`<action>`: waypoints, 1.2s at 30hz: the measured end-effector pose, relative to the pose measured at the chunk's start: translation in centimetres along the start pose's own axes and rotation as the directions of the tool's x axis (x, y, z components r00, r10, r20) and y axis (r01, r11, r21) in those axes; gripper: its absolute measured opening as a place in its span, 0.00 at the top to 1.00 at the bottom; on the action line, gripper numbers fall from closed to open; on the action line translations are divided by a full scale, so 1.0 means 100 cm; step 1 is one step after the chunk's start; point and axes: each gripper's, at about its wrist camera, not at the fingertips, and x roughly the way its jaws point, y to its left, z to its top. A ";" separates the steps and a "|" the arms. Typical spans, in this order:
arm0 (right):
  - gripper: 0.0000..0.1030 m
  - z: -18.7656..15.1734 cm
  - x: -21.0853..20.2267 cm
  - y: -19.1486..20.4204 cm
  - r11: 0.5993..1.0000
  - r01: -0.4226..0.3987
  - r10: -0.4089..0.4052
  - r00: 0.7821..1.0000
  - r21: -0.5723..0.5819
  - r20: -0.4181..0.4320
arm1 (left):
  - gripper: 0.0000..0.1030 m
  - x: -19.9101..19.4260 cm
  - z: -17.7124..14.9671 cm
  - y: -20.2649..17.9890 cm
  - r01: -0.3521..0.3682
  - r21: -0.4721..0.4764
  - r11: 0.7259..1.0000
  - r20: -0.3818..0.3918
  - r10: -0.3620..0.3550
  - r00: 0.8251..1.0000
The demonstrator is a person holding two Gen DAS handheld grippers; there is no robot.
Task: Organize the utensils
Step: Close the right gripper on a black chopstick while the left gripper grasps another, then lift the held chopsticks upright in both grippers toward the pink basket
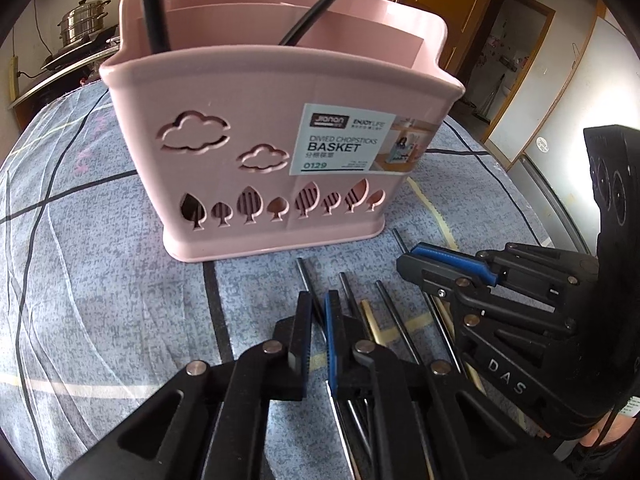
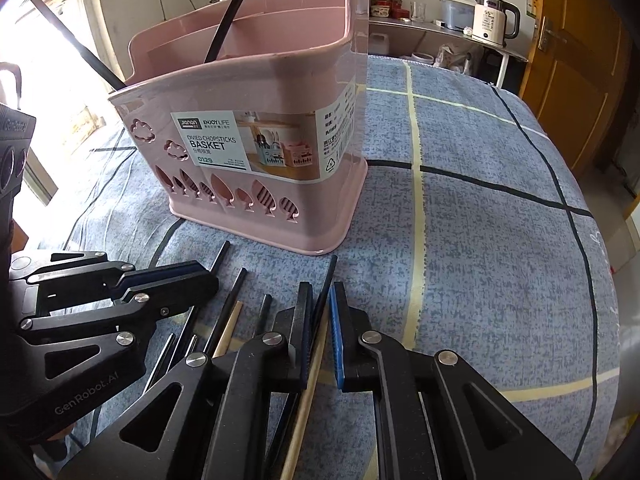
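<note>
Left gripper (image 1: 316, 320) pinches a dark metal chopstick (image 1: 307, 284) on the blue-grey checked cloth (image 1: 100, 260), near the pink plastic divided basket (image 1: 260, 140); bare cloth lies left. Right gripper (image 2: 320, 316) clamps a pale wooden chopstick (image 2: 308, 392) and a black one (image 2: 327, 280); open cloth stretches right toward a white kettle (image 2: 490, 20).

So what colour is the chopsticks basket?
Pink basket, with cloud and tree cut-outs; clearest in the left wrist view.

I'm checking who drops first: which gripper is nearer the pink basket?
Right, by a little. The right gripper has its tips just short of the labelled corner of the pink basket; the left gripper sits farther back before its front wall, both closed on chopsticks.
</note>
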 end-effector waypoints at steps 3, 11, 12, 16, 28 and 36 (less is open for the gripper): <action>0.96 0.001 -0.007 0.000 1.000 -0.012 0.012 1.000 0.004 0.019 | 0.94 0.002 0.001 -0.004 0.013 0.003 1.000 -0.003 -0.013 1.000; 0.96 0.004 -0.028 0.002 1.000 -0.029 0.030 0.997 -0.007 0.069 | 0.95 -0.021 0.006 -0.004 0.050 0.000 0.999 0.041 -0.050 0.998; 0.96 0.004 -0.032 0.002 0.999 -0.033 0.033 0.997 -0.003 0.075 | 0.95 -0.027 0.006 -0.003 0.055 -0.001 0.998 0.051 -0.055 0.997; 0.96 0.004 -0.054 0.001 0.999 -0.050 0.049 0.991 0.004 0.124 | 0.95 -0.051 0.010 -0.002 0.070 0.002 0.998 0.098 -0.070 0.993; 0.98 0.007 -0.145 0.015 0.997 -0.070 0.073 0.941 -0.019 0.331 | 0.96 -0.151 0.016 -0.003 0.106 0.054 0.993 0.277 -0.117 0.954; 1.00 0.007 -0.184 0.017 0.998 -0.064 0.068 0.904 -0.024 0.422 | 0.97 -0.188 0.017 -0.010 0.109 0.094 0.990 0.341 -0.135 0.930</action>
